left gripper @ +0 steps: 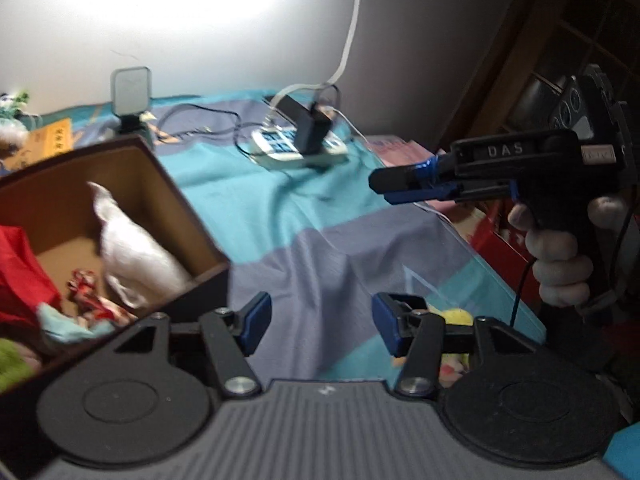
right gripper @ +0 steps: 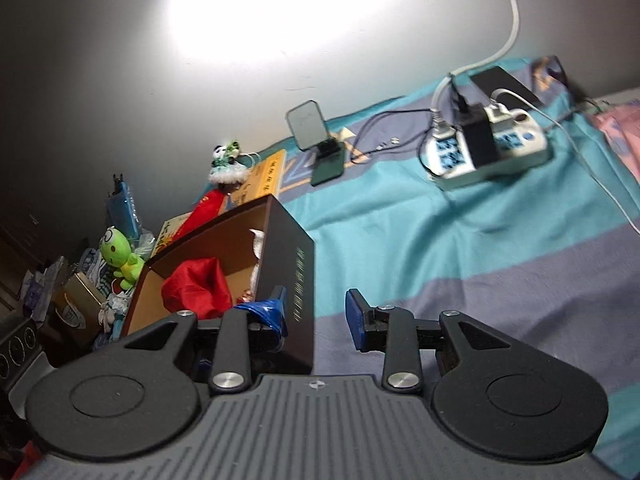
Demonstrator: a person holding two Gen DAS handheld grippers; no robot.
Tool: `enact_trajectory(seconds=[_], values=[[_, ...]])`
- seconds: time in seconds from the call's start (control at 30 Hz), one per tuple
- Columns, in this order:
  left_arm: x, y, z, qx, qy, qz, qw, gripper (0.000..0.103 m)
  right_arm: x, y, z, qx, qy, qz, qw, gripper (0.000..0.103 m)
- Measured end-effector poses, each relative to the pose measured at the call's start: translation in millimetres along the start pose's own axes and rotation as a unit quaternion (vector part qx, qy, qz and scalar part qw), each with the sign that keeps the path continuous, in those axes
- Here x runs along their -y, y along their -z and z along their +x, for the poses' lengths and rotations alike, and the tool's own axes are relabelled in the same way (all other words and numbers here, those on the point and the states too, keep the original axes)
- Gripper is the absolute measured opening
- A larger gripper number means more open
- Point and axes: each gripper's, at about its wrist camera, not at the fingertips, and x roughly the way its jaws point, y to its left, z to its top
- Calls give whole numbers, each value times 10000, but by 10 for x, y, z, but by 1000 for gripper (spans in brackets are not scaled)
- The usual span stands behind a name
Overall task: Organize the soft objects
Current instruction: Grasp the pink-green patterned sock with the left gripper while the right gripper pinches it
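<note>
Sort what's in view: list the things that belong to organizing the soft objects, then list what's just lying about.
Belongs to the job:
brown box
red cloth in the box
white soft bundle in the box
green frog plush beside the box
yellow plush on the bed

Just lying about:
power strip
phone stand
yellow book

A bed (right gripper: 440, 240) with a teal and grey-purple striped sheet runs up to a plain white wall (right gripper: 160, 80) washed by a bright glare, with dark wooden furniture (left gripper: 580, 40) at its right edge.
</note>
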Motion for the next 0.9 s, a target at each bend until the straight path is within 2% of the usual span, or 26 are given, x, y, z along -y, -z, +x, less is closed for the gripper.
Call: enact_trajectory(seconds=[0.17, 0.3, 0.37, 0.47, 0.63, 0.9], values=[[513, 323, 493, -825, 839, 156, 9929, 58, 379, 418, -304, -462, 197, 387, 9980, 16], [824, 532, 831, -1339, 962, 355, 9857, 60, 589, 793, -435, -922, 291, 584, 9936, 16], [901, 595, 949, -1463, 918, 421, 9841, 61, 657, 946, -440, -1076, 413, 600, 9915, 16], [940, 660, 1097, -1670, 905, 274, 9814, 61, 736, 1109, -394, -1249, 505, 614, 9890, 16], [942, 697, 1271, -1814, 779, 27, 9803, 61, 799, 1236, -345, -1275, 438, 543, 9894, 21], [913, 707, 1288, -1702, 792, -273, 9818, 57, 875, 1194, -299, -1396, 274, 657, 9877, 24]])
